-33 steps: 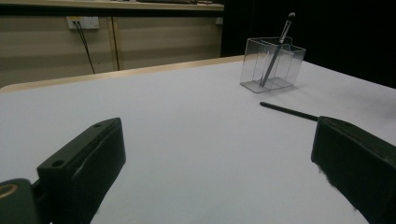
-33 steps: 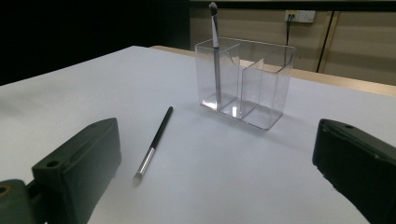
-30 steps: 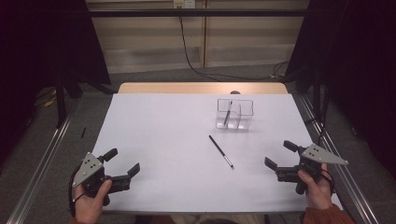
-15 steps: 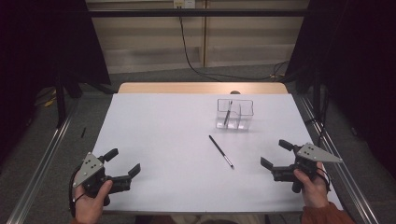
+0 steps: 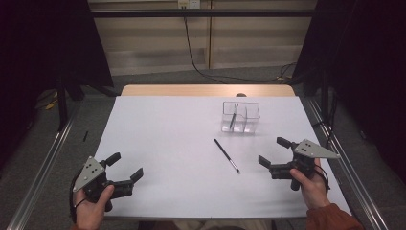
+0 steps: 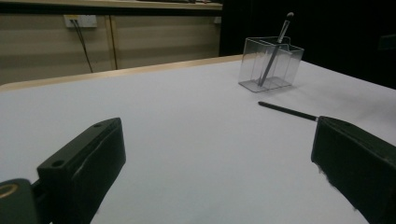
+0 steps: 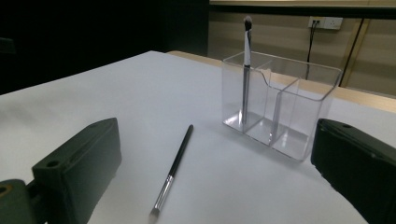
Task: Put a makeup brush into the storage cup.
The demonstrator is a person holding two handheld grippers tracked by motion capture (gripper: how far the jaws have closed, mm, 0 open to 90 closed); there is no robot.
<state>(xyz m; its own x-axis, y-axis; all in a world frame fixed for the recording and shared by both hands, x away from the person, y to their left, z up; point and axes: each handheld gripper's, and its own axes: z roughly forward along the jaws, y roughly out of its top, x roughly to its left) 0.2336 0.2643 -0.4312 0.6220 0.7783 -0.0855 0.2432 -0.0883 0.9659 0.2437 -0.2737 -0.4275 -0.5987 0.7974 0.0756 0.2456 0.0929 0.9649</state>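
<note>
Jaws on both grippers stand wide apart, gripping nothing. Loose brush (image 5: pixel 226 155) lies flat on the white table cover (image 5: pixel 163 139), slanted, its silvery end toward the person, just in front of the clear two-compartment holder (image 5: pixel 241 116). Right gripper (image 5: pixel 272 153) hovers near that brush, to its right. A second brush (image 5: pixel 233 115) leans in the holder's left compartment, probably bristles up. Left gripper (image 5: pixel 127 165) sits well apart at the near left corner.

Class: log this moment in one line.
left gripper: open, idle | right gripper: open, near loose brush | second brush in clear holder
</note>
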